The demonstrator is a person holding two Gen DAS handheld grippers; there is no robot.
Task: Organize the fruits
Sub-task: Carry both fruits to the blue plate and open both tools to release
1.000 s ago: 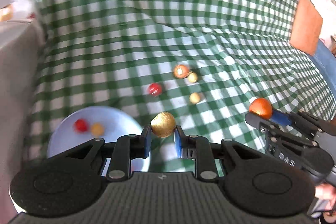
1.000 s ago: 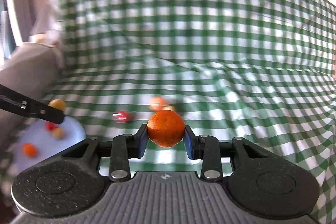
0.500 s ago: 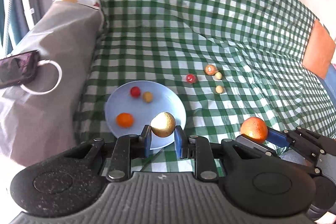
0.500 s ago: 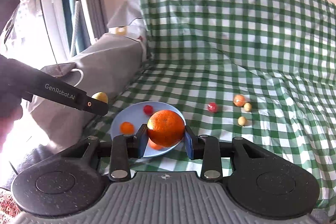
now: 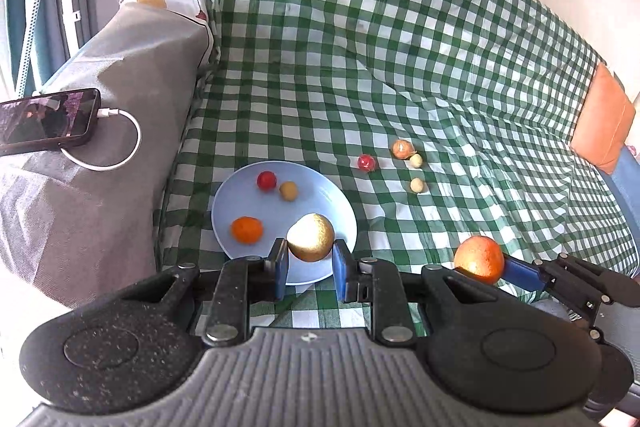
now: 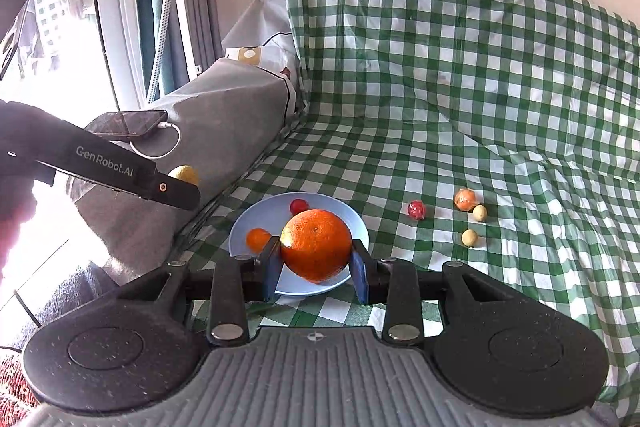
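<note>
Bright daylight from blown-out tall window point(image 6: 60, 27) (left side); sharp focus, fisheye bending at edges, glare on golden-yellow round fruit point(image 5: 311, 237).

My two wrist views look forward and down along their fingers from close above the checked cloth point(image 5: 400, 47), sharing the blue plate point(image 5: 240, 195) point(image 6: 356, 223) at centre frame.

The right gripper point(image 6: 316, 263) clamps an orange point(image 6: 316, 250) above a blue plate point(image 6: 352, 217) on a green-checked cloth point(image 6: 460, 115).
</note>
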